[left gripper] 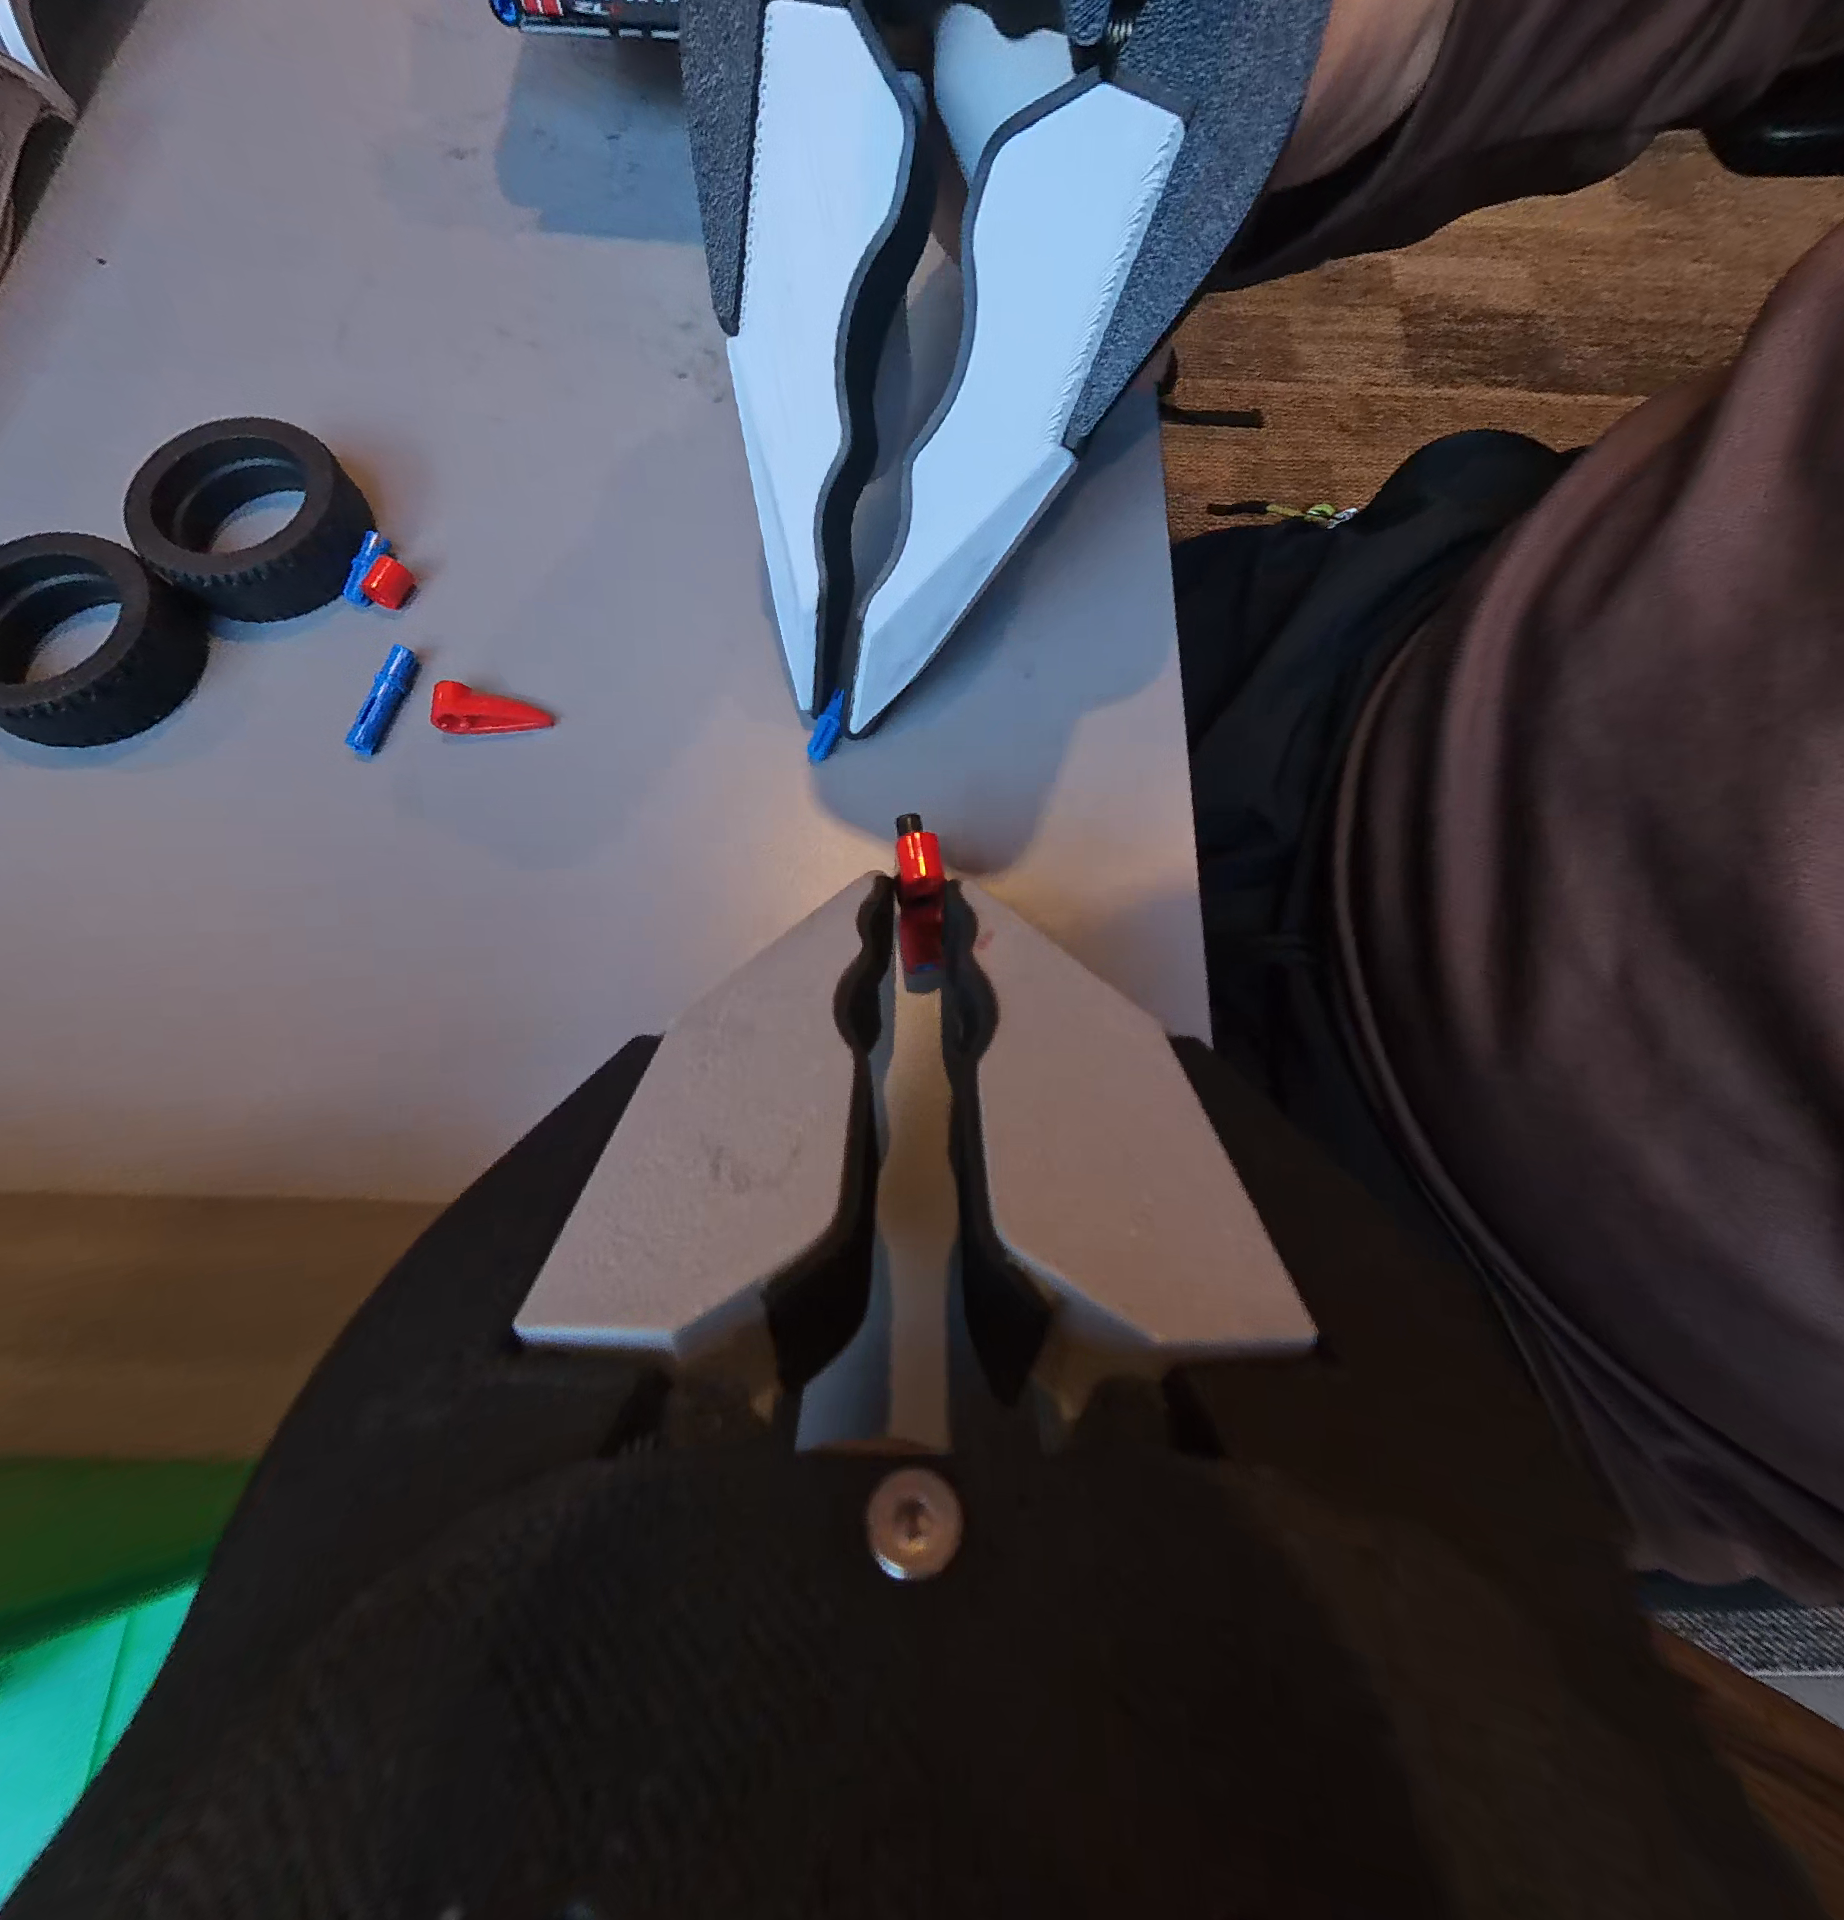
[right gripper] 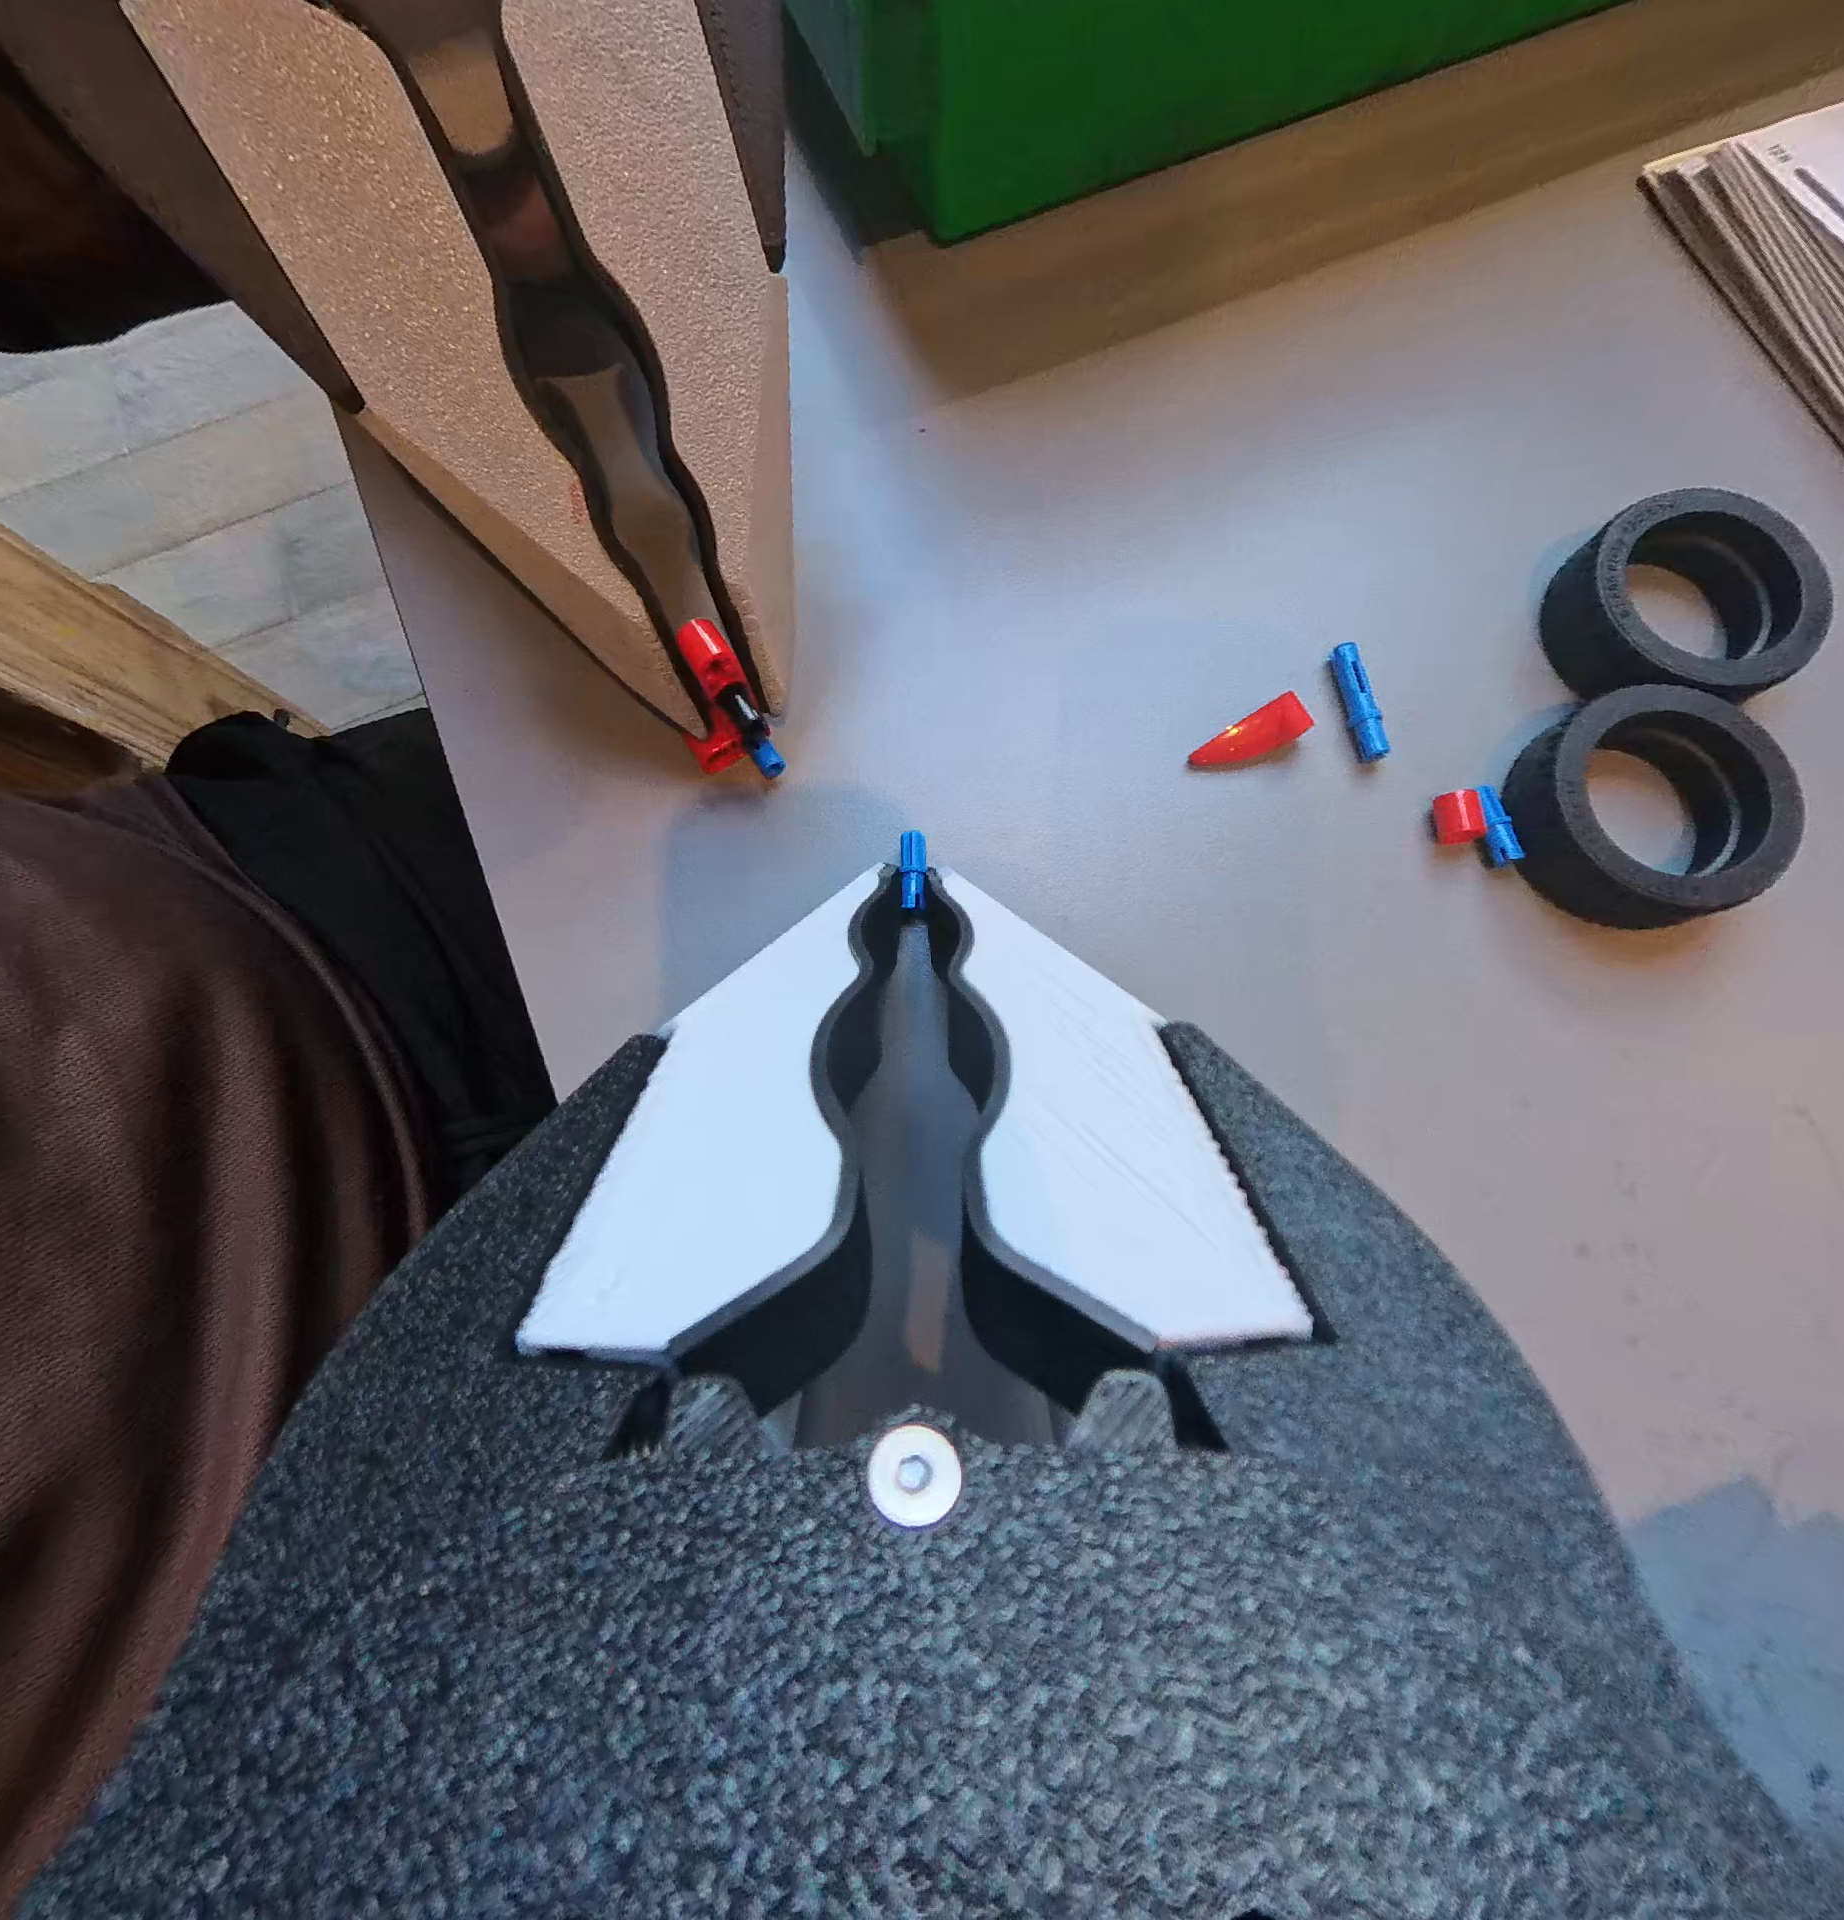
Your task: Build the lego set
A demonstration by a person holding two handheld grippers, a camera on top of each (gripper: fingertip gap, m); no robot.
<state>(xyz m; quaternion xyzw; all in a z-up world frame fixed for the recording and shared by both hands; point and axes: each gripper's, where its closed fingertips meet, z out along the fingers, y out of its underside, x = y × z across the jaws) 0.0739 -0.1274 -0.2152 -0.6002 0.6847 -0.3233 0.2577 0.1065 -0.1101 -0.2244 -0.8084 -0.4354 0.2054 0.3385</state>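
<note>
On my left gripper's camera, going left to right: two black tires (left gripper: 159,582) lie touching each other on the grey table (left gripper: 544,436). They are hollow rings, and I see only table surface through their middles. Tucked against the nearer tire is a small red-and-blue piece (left gripper: 380,578). Just beside that lie a loose blue pin (left gripper: 382,698) and a red wedge piece (left gripper: 487,710), close together but apart.

The stretch of table between those parts and the grippers is bare. The table's right edge runs down beside both grippers, with a person's dark clothing just past it.

My left gripper (left gripper: 915,894) is clamped on a small red assembly (left gripper: 916,871); a black stub sticks out beyond the fingertips. Opposite, tip to tip and near but not touching, my right gripper (left gripper: 833,717) pinches a blue pin in its tips (left gripper: 825,725).

From the right camera, the right gripper (right gripper: 912,878) shows that pin (right gripper: 912,869) poking straight out between closed tips. The left gripper (right gripper: 736,727) holds the red assembly (right gripper: 712,694), which carries a black pin and a blue end. A green box (right gripper: 1105,114) sits off the table's far edge; I cannot see inside it. A stack of paper (right gripper: 1791,281) lies at the far right.
</note>
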